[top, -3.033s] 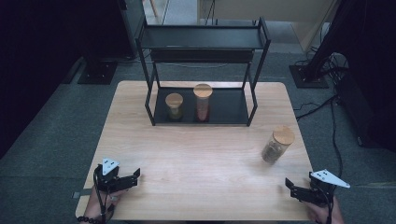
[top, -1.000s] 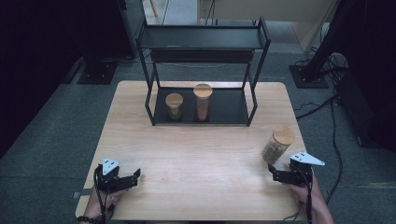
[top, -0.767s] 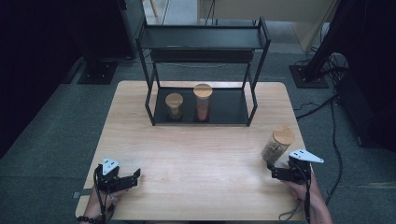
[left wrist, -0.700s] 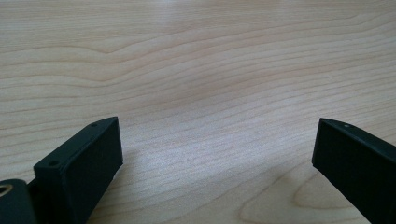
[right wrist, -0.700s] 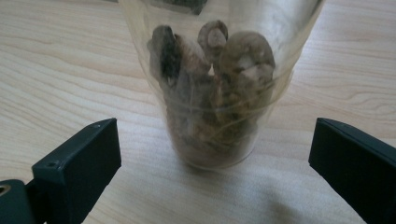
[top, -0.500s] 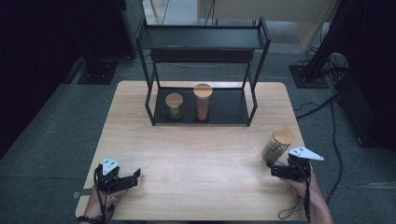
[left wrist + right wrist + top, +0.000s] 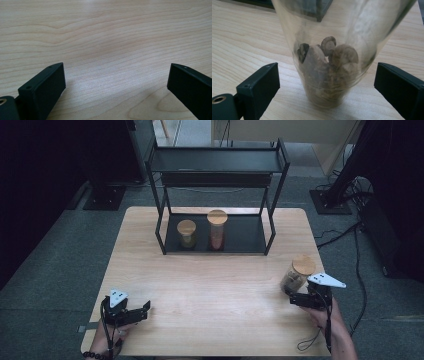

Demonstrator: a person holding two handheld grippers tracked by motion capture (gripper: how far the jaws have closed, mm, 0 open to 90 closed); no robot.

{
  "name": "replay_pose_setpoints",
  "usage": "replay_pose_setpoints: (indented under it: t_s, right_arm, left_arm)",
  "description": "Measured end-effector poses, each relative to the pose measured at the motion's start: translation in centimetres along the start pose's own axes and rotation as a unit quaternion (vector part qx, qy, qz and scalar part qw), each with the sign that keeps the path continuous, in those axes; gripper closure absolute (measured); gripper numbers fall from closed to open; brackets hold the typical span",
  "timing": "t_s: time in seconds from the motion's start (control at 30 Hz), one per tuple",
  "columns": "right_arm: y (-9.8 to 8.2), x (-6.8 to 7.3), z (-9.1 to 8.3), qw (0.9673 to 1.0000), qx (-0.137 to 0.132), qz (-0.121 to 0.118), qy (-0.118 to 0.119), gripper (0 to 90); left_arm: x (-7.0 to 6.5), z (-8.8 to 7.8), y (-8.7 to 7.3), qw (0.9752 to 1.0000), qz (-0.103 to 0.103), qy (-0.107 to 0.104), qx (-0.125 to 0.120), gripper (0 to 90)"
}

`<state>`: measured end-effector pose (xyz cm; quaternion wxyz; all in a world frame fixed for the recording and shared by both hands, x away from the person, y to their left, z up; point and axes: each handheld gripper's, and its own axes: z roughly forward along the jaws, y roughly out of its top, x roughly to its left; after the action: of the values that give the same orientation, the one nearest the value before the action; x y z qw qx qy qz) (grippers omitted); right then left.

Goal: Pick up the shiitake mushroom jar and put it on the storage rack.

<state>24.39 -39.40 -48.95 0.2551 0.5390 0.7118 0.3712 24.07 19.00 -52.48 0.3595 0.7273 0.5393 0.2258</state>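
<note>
A clear glass jar (image 7: 297, 273) with a wooden lid stands on the table's right side; dried mushrooms lie at its bottom (image 7: 329, 67). My right gripper (image 7: 292, 295) sits low just in front of it. In the right gripper view the right gripper (image 7: 328, 86) has one jaw on each side of the jar's base, with a gap left on both sides. Those jaws have just been closing, and the pads are not touching the glass. My left gripper (image 7: 143, 308) rests open at the front left, with bare wood between its jaws (image 7: 115, 82).
A black two-tier rack (image 7: 215, 166) stands at the back of the wooden table (image 7: 210, 285). On its lower shelf are a short lidded jar (image 7: 186, 233) and a taller one (image 7: 217, 228). Cables and stands lie on the floor to the right.
My right gripper came from the table's front right corner up to the jar and now straddles its base. The left gripper and the jars on the rack stayed still.
</note>
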Motion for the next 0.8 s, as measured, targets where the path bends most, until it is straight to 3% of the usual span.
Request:
replay_pose_setpoints:
  t_s: [0.37, 0.8]
  right_arm:
    - [2.0, 0.3, 0.1, 0.9999, -0.001, -0.014, 0.002, 12.4]
    - [2.6, 0.4, 0.7, 0.9998, 0.000, -0.003, -0.019, 22.1]
  left_arm:
    - [0.0, 0.0, 0.0, 1.0000, -0.002, 0.000, -0.001, 2.0]
    - [0.0, 0.0, 0.0, 1.0000, 0.000, -0.002, 0.000, 2.0]
